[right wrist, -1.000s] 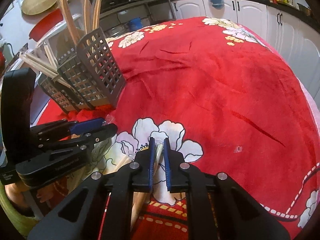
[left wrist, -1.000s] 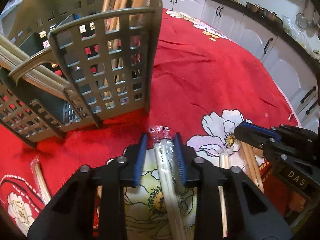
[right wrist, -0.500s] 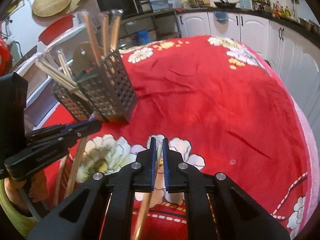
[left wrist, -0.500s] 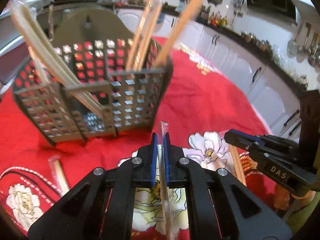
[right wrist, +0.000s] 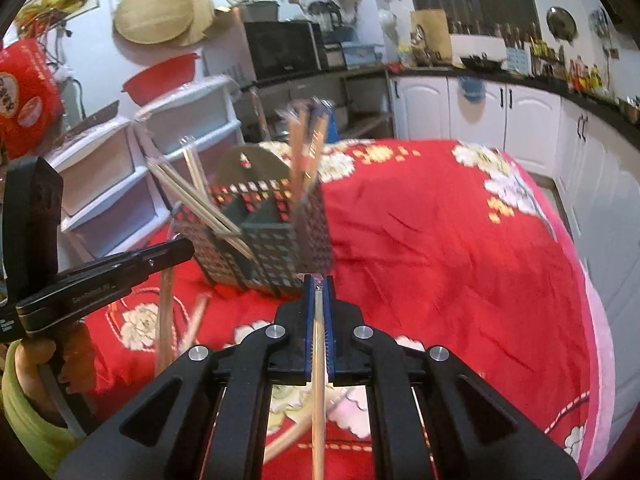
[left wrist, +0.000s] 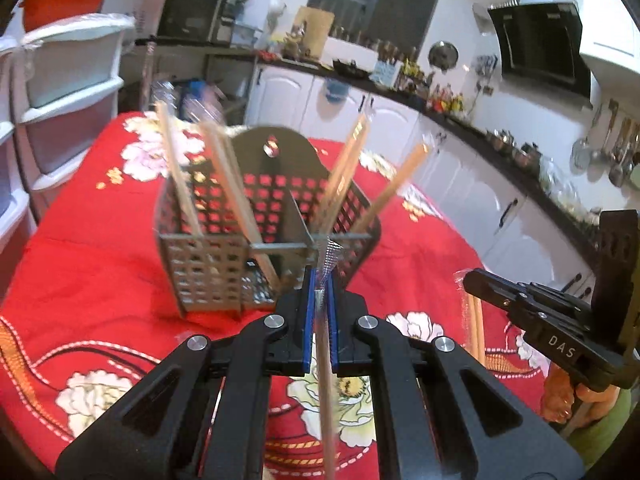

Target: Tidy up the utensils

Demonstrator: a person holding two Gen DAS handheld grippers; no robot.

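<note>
A grey lattice utensil caddy (left wrist: 224,264) (right wrist: 276,240) stands on the red flowered tablecloth (left wrist: 92,280), with several wrapped chopstick pairs leaning in its compartments. My left gripper (left wrist: 320,280) is shut on a plastic-wrapped chopstick pair (left wrist: 326,392), lifted in front of the caddy. My right gripper (right wrist: 317,284) is shut on another wrapped chopstick pair (right wrist: 317,380), lifted to the caddy's near right. The right gripper (left wrist: 480,284) also shows at the right of the left wrist view, and the left gripper (right wrist: 176,246) at the left of the right wrist view. Both pairs hang down from the jaws.
More wrapped chopsticks (right wrist: 196,324) lie on the cloth near the caddy. White plastic drawers (left wrist: 68,92) stand beyond the table's left edge. White kitchen cabinets (right wrist: 480,120) and a cluttered counter run along the back and right. A person's hand (right wrist: 44,356) holds the left tool.
The left jaws closed on the wrapped chopsticks lying on the cloth. Both grippers rose from the table with their chopstick pairs, and the caddy now appears lower and farther off in both views.
</note>
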